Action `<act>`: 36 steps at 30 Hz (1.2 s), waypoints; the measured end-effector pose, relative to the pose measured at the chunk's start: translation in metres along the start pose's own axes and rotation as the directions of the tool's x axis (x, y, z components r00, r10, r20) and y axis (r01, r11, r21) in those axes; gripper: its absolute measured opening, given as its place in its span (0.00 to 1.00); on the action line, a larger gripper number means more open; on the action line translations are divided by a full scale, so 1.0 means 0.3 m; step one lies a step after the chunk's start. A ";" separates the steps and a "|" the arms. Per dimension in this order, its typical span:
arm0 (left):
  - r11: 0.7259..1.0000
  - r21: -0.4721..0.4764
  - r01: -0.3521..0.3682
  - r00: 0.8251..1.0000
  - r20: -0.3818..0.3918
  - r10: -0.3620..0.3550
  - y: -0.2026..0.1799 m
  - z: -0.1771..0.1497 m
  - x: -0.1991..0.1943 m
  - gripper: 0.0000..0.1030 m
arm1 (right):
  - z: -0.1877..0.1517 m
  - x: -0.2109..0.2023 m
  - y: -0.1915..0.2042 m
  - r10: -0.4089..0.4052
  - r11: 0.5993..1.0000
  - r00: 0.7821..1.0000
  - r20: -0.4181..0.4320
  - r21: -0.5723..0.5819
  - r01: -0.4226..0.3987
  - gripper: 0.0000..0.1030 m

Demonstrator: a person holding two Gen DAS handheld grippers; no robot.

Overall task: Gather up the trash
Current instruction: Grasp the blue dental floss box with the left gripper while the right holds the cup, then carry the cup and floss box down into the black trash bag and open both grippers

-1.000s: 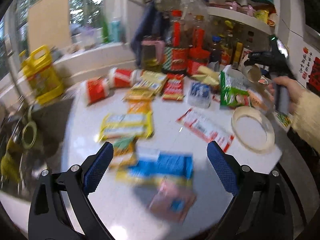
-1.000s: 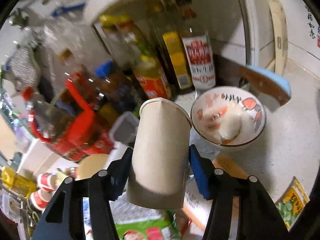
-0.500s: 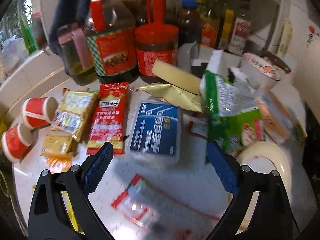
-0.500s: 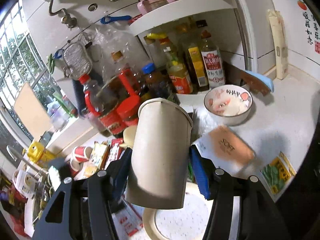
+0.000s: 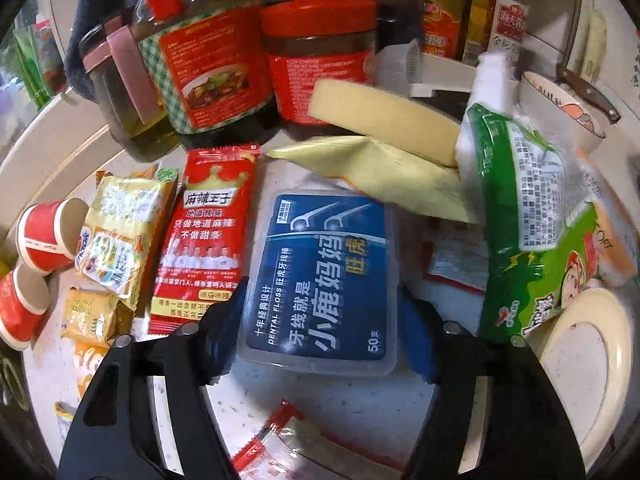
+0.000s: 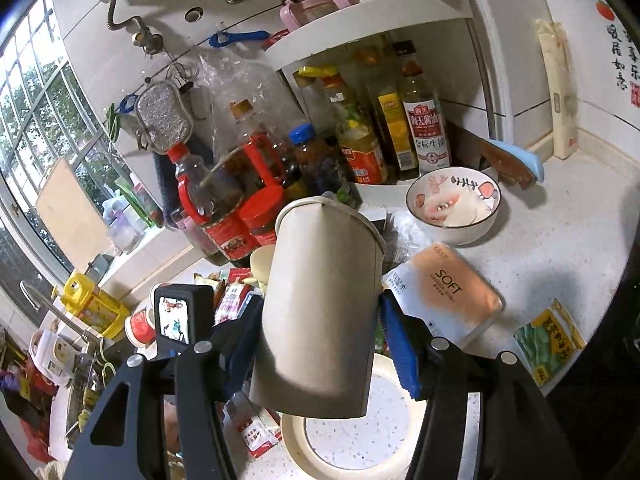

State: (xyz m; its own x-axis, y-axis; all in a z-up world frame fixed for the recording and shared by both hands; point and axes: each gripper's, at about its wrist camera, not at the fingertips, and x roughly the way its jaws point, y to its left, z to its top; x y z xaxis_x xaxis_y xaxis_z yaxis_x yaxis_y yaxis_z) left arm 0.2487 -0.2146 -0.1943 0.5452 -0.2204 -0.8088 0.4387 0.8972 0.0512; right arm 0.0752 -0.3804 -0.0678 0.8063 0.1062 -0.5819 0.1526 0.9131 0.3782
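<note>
Left wrist view: the left gripper (image 5: 320,328) points down at a white speckled counter (image 5: 360,408) strewn with wrappers. Its blue-padded fingers (image 5: 224,320) stand on either side of a clear floss box (image 5: 322,280) with a blue label, which lies flat on the counter; the jaws are closing, the box is between them, and the pads sit right at its two long edges, though firm contact cannot be confirmed. Left of the box lies a red snack packet (image 5: 204,236), then a yellow snack packet (image 5: 120,236) and two red paper cups (image 5: 48,236) on their sides. A green bag (image 5: 532,216) lies to the right, touching a round white lid (image 5: 584,364). Behind the box are a yellow sponge (image 5: 384,120), a red-capped jar (image 5: 320,64) and sauce bottles (image 5: 200,76). Right wrist view: the right gripper (image 6: 320,340) holds a plain paper cup (image 6: 320,304), mouth away from the camera and tilted, clamped between its fingers (image 6: 400,352) above the counter. Below the cup lies the round white lid (image 6: 304,456). To the right lie a tissue pack (image 6: 444,292) and a green-printed packet (image 6: 552,340); a patterned bowl (image 6: 452,204) stands beyond, beside a shelf of bottles (image 6: 424,128). The left gripper's camera body (image 6: 176,320) shows at lower left.
</note>
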 end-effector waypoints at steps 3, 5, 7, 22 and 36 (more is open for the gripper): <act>1.000 -0.006 -0.027 1.000 0.004 0.027 0.003 -0.005 -0.011 0.62 | -0.014 -0.001 0.010 0.011 1.000 1.000 -0.007 -0.001 -0.011 0.56; 1.000 -0.020 -0.012 1.000 0.023 0.012 0.010 -0.016 -0.048 0.62 | -0.024 -0.011 0.024 0.010 1.000 1.000 -0.002 -0.017 -0.010 0.56; 1.000 -0.021 -0.018 0.998 0.054 0.020 0.011 -0.027 -0.113 0.61 | -0.033 -0.021 0.040 0.013 0.999 1.000 0.000 -0.030 -0.013 0.56; 0.991 -0.127 -0.037 0.964 0.258 0.069 0.199 -0.355 -0.800 0.61 | -0.203 -0.158 0.303 0.198 0.966 0.978 -0.070 -0.158 -0.207 0.56; 0.987 -0.159 0.036 0.977 -0.203 -0.068 0.346 -1.319 -0.932 0.61 | -0.876 -0.230 0.451 0.233 0.883 0.753 -0.615 -0.191 -0.429 0.56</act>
State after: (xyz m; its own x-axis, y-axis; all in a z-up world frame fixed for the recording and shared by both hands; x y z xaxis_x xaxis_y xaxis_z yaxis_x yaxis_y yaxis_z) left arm -0.1408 0.0914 -0.1946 0.3575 -0.1984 -0.9126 0.3390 0.9381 -0.0711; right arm -0.1099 -0.1605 -0.1658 0.2912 0.5352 -0.7929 -0.3207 0.8355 0.4461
